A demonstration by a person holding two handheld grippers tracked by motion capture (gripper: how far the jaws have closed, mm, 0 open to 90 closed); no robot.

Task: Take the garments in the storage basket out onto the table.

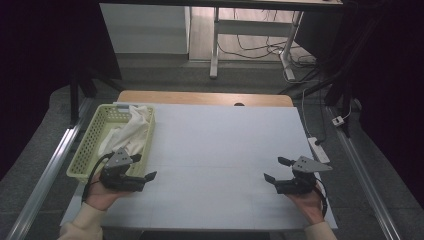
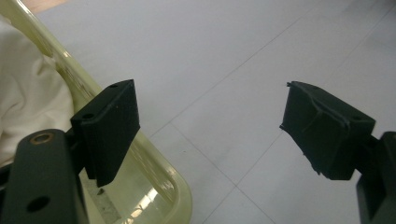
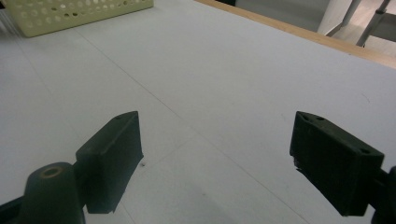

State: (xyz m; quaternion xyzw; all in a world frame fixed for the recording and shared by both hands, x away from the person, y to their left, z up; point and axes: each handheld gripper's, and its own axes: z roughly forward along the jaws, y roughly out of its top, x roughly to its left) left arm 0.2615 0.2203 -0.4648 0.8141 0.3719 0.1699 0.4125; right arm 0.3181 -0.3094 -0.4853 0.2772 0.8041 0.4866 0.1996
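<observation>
Likely the left gripper (image 1: 143, 167) is going for the white cloth (image 1: 131, 131) in the yellow-green basket (image 1: 90, 145), jaws spread wide, hovering at the basket's near right corner. To do it well: swing left over the rim, dip into a raised fold, pinch only fabric, not the basket wall. Right gripper (image 1: 278, 169) is sitting spread and empty over the table (image 1: 220, 145), well apart. The cloth is looking soft, crumpled, draping over the basket's far right rim.

Pale green perforated basket (image 1: 89, 145) at the table's left edge, upright; crumpled white cloth (image 1: 131, 131) inside, draped over its right rim.
</observation>
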